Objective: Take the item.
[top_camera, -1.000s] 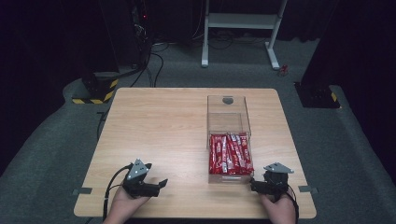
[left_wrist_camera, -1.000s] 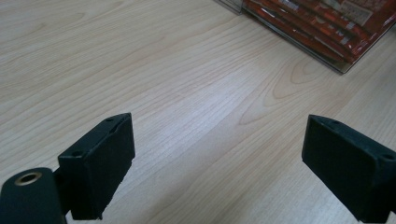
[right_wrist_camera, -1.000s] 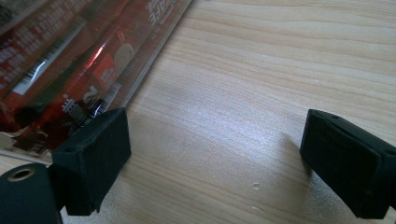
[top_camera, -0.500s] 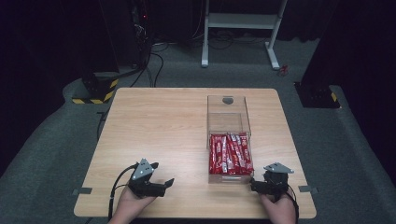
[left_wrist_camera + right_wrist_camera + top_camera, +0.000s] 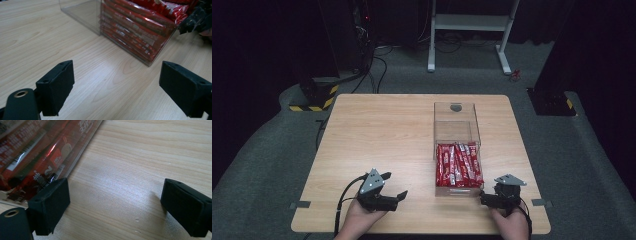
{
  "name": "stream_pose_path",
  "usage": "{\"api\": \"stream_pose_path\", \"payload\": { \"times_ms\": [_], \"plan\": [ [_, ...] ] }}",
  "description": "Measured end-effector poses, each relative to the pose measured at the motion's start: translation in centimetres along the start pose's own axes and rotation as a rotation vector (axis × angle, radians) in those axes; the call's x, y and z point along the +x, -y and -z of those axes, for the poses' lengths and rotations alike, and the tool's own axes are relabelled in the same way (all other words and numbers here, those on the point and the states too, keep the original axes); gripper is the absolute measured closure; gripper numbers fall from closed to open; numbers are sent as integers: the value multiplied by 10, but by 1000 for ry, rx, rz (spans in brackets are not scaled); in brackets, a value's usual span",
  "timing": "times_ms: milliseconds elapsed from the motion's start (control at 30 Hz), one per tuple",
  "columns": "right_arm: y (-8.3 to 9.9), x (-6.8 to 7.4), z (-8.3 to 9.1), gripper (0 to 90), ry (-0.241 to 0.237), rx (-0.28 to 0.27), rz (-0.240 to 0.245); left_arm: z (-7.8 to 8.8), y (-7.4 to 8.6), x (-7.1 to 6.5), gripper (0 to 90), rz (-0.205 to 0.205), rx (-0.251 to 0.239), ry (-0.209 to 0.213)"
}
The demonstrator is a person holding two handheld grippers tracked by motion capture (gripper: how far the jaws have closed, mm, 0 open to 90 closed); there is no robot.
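Your left hand-held gripper [image 5: 393, 189] at lower left and right hand-held gripper [image 5: 485, 198] at lower right rest on the table [image 5: 382, 130], jaws apart and empty. Beyond them, right of centre, the clear box [image 5: 456, 145] holds every red packet [image 5: 458, 165]; judged so, nothing is yet taken out.

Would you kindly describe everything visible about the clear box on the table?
The clear box is a long, rectangular container of transparent plastic, open on top as far as the high view shows, standing flat on the right half of the wooden table. A crosswise divider splits it: the far compartment looks empty, with a dark round mark at its far end, while the near compartment is packed with red snack packets lying lengthwise. Neither set of tongs touches it.
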State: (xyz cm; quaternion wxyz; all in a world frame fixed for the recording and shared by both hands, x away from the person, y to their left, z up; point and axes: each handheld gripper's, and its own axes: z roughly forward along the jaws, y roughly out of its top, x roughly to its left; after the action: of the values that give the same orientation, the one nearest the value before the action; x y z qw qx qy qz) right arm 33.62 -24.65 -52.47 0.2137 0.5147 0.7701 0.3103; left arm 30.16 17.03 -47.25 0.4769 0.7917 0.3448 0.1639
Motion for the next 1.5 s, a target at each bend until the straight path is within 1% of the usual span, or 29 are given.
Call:
{"api": "stream_pose_path", "payload": {
  "times_ms": [233, 400, 533, 667, 933, 1000, 1400, 1433, 1500],
  "plan": [
    [0, 0, 0, 84, 0, 0, 0, -6, -10, -8, 138, -9, -8, 19],
    [0, 0, 0, 84, 0, 0, 0, -12, -21, -13, 141, -29, -6, 35],
    [0, 0, 0, 84, 0, 0, 0, -16, -28, -17, 144, -31, -16, 48],
    [0, 0, 0, 84, 0, 0, 0, -20, -33, -20, 146, -34, -16, 59],
    [0, 0, 0, 84, 0, 0, 0, -24, -41, -21, 148, -44, -18, 65],
    [0, 0, 0, 84, 0, 0, 0, -26, -43, -22, 150, -41, -22, 71],
    [0, 0, 0, 85, 0, 0, 0, -36, -54, -27, 153, -51, -23, 88],
    [0, 0, 0, 85, 0, 0, 0, -40, -53, -33, 153, 41, -77, 97],
    [0, 0, 0, 85, 0, 0, 0, -42, -54, -33, 153, 35, -76, 99]
  ]
}}
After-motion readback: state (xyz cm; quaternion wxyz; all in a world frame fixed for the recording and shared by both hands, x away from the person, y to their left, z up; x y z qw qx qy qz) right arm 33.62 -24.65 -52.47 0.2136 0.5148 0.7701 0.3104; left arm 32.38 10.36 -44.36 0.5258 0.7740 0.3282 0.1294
